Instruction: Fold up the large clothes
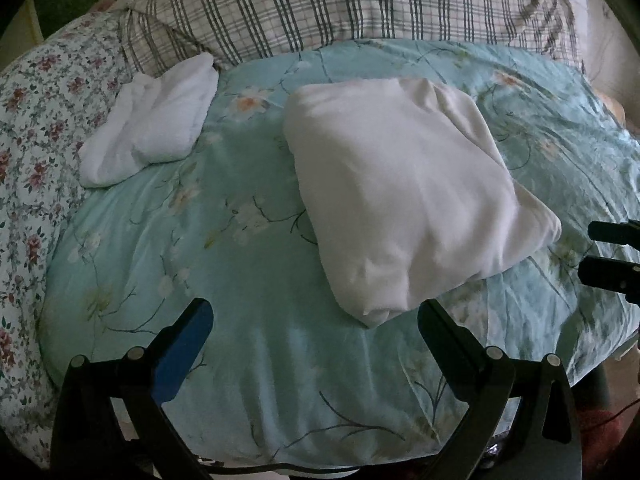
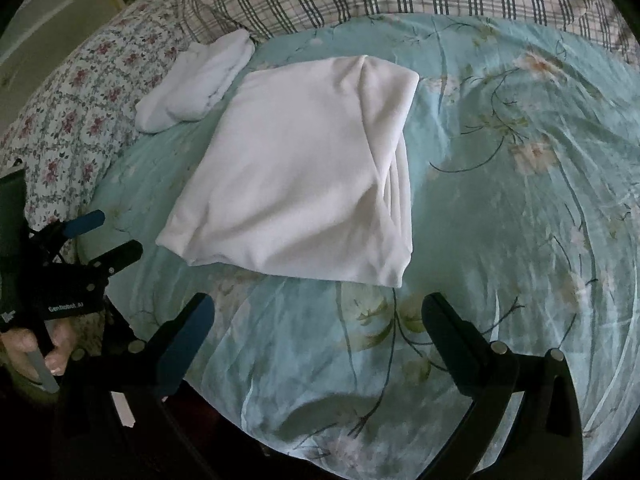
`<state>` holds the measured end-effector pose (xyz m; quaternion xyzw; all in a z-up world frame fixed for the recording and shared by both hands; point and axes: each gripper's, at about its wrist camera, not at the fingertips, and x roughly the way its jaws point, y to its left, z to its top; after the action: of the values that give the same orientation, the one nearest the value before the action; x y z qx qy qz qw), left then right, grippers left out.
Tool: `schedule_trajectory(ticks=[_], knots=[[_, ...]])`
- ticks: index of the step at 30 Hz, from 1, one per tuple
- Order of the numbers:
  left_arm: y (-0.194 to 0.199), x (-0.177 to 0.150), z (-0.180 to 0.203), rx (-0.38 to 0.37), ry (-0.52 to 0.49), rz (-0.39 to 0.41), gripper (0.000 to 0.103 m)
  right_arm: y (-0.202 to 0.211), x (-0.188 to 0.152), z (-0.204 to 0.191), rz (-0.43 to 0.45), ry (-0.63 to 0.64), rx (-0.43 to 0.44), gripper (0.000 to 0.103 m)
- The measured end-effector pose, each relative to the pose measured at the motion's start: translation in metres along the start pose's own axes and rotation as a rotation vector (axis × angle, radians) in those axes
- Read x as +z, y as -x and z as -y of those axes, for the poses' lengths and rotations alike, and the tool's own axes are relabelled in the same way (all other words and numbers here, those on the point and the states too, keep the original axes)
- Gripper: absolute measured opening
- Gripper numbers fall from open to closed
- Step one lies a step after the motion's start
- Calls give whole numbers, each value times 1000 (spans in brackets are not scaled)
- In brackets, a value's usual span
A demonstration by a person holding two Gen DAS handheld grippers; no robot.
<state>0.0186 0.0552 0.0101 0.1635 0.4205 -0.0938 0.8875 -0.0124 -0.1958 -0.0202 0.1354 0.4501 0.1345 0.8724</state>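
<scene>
A white garment (image 1: 408, 196) lies folded into a rough rectangle on the teal floral duvet (image 1: 240, 360); it also shows in the right wrist view (image 2: 296, 172). My left gripper (image 1: 316, 320) is open and empty, just short of the garment's near corner. My right gripper (image 2: 318, 316) is open and empty, a little in front of the garment's near edge. The right gripper's fingers (image 1: 612, 252) show at the right edge of the left wrist view. The left gripper (image 2: 106, 236) shows at the left of the right wrist view, held by a hand.
A smaller folded white cloth (image 1: 152, 120) lies at the back left, also in the right wrist view (image 2: 196, 84). A plaid blanket (image 1: 340, 4) lies along the back. A pink floral sheet (image 1: 36, 120) covers the left side. The duvet (image 2: 520, 240) drops off at the near edge.
</scene>
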Motion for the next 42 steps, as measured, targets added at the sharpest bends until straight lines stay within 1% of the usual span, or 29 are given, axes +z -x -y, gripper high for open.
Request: schedule_trajectory(ticks=[24,28,39,42], knots=[[-7,23,-8,-33,51,29,102,-10,28,-15,4,31,17,103],[-10,28,-9,-38,57,30,102,-13,37,-15,4,32,19,103],[-23,39,-12,-46,75,13,102,-25,54,-14,-11,31,32,103],[-28,40,-12,-46,84,5,102,-28,60,-12,-3,26,36,103]])
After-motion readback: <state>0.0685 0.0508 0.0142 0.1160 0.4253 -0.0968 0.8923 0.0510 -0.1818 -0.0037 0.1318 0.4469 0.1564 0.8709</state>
